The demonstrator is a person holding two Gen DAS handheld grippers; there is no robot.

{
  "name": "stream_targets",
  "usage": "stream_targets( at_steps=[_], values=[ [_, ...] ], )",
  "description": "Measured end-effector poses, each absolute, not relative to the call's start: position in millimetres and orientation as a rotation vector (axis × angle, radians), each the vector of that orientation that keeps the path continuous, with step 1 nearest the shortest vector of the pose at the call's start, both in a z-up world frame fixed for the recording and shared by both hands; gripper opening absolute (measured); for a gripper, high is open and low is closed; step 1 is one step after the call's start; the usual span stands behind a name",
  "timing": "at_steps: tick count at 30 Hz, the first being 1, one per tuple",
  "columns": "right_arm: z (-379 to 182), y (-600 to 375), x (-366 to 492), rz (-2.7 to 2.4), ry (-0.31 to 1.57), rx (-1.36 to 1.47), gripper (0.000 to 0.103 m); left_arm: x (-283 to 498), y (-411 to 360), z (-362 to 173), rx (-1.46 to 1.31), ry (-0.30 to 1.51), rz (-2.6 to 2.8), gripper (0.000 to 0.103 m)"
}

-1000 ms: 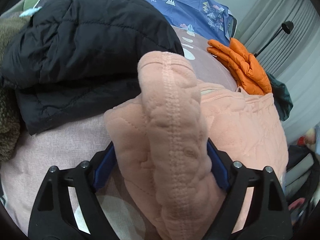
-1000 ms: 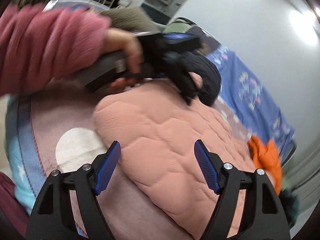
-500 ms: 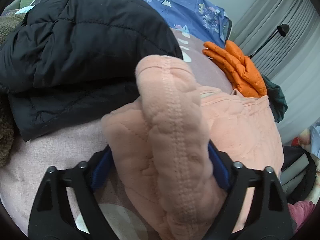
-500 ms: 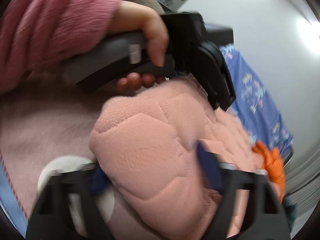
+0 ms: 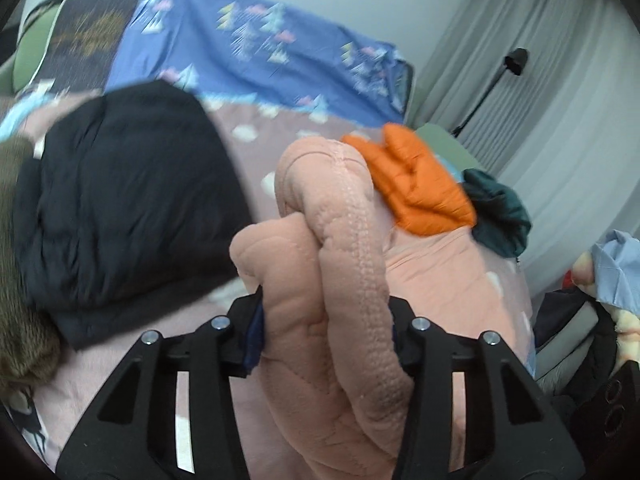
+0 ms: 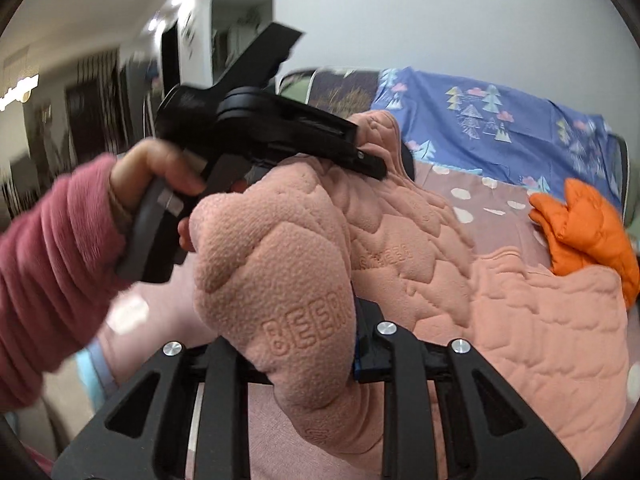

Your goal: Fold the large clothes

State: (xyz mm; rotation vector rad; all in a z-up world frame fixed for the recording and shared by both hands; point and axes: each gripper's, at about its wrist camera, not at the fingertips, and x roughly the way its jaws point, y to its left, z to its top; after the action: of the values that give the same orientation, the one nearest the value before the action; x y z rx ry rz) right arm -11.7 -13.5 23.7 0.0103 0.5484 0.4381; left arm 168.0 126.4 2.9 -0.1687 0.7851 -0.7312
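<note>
A peach quilted fleece garment [image 5: 352, 264] lies spread on a pink dotted bedspread [image 5: 256, 148]. My left gripper [image 5: 326, 320] has a thick seamed fold of it between its pads. The jaws are closing and squeeze the fold, which is raised off the bed. My right gripper [image 6: 292, 340] is closing too, pinching a bunched fold of the same garment [image 6: 500, 300] stamped with raised letters. In the right wrist view a hand in a pink sleeve [image 6: 48, 280] holds the left gripper [image 6: 360, 152] just beyond that fold.
A black puffer jacket [image 5: 120, 208] lies at the left, with brown fuzzy fabric [image 5: 16, 280] beside it. An orange padded jacket [image 5: 420, 184] and a dark green garment [image 5: 500, 216] lie at the far right. Behind them hang a blue tree-print sheet [image 5: 260, 52] and grey curtains.
Both grippers went from wide around the peach fabric to pinched on folds of it. Both rose, lifting the garment, and the right view rolled towards the wall and room.
</note>
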Motion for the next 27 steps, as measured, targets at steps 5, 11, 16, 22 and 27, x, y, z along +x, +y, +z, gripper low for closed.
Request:
stream_targets(
  at_steps=[5,11,16,22,27],
  values=[
    [45,-71,-35,0.412,0.475,0.162,0.024,150,59,58,-0.061,0.700,-0.796,0.044],
    [44,-159,-60,0.344,0.436,0.364,0.024,128,-52,98,0.118,0.646,-0.883,0.045],
    [14,-230,-83,0.272,0.477,0.578,0.024,112,-163,89,0.290,0.638,-0.893,0.059],
    [-71,-296,-101,0.200,0.632,0.946,0.024,99,-218,72,0.290,0.636,-0.957,0.068],
    [-99,-315,-101,0.264,0.668,1.081,0.025,104,-201,69,0.318,0.625,-0.874,0.052]
  ],
)
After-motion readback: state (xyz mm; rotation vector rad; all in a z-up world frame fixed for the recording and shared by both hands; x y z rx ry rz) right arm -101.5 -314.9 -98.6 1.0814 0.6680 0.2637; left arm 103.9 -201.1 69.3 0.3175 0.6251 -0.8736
